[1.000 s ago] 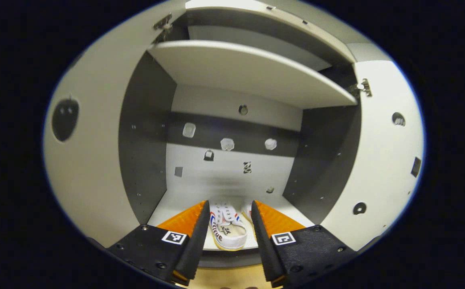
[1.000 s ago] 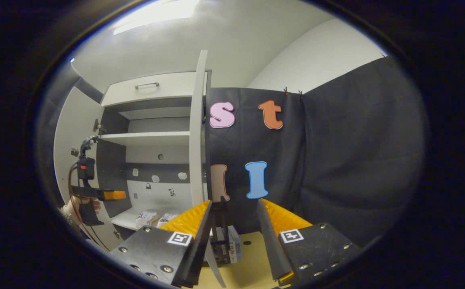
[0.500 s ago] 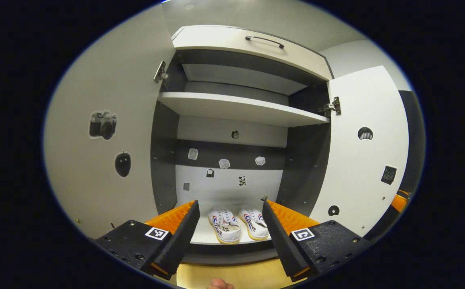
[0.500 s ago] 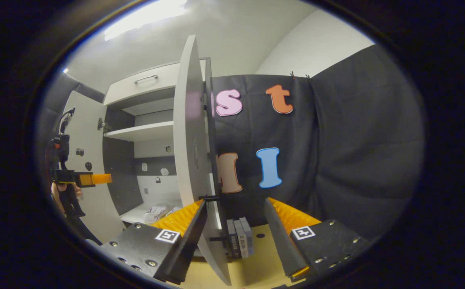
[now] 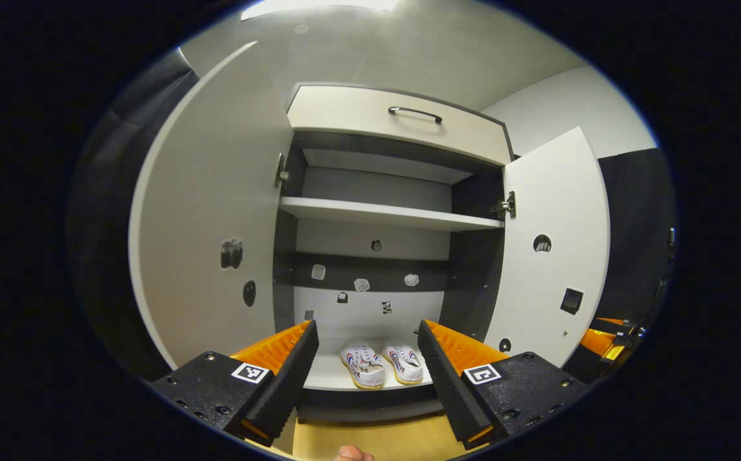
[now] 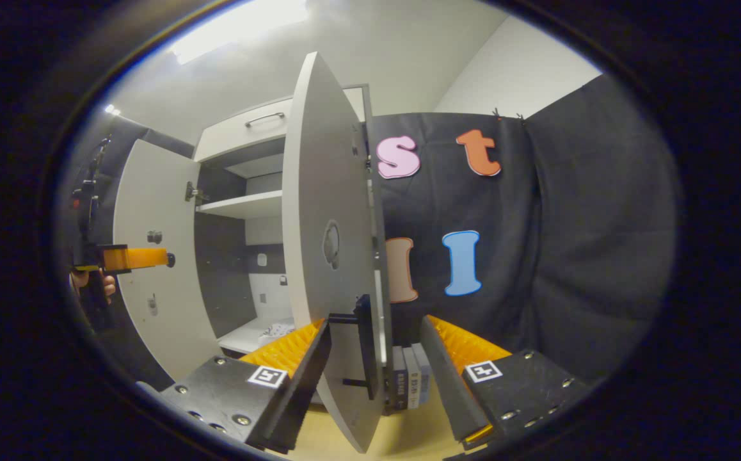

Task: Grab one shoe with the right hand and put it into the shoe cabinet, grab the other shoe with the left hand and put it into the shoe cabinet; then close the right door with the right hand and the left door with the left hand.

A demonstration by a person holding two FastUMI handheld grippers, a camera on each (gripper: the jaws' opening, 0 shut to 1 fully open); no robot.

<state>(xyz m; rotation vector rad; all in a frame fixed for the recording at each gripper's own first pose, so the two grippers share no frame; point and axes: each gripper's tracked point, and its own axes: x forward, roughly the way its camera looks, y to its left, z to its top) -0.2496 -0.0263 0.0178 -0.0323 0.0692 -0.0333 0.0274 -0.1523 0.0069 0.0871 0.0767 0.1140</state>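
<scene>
Two white shoes (image 5: 363,366) (image 5: 406,363) stand side by side on the shoe cabinet's bottom shelf (image 5: 326,378). Both doors are swung open: the left door (image 5: 210,211) and the right door (image 5: 553,256). My left gripper (image 5: 366,330) is open and empty, held back in front of the cabinet. My right gripper (image 6: 377,323) is open at the outer side of the right door (image 6: 329,256), whose black handle (image 6: 364,346) stands between the fingers without being pinched. Farther off, the left gripper (image 6: 134,258) shows beside the left door (image 6: 153,256). A shoe (image 6: 278,331) peeks out past the door.
A middle shelf (image 5: 390,214) and a top drawer with a handle (image 5: 415,114) sit above the shoes. Several books (image 6: 409,378) stand on the wooden floor behind the right door. A hand (image 6: 92,282) holds the left gripper. The right gripper (image 5: 607,333) shows orange beyond the right door.
My left gripper has pulled back out of the cabinet, so the shoes look smaller. My right gripper has closed in on the right door's outer face, and its handle now sits between the fingers.
</scene>
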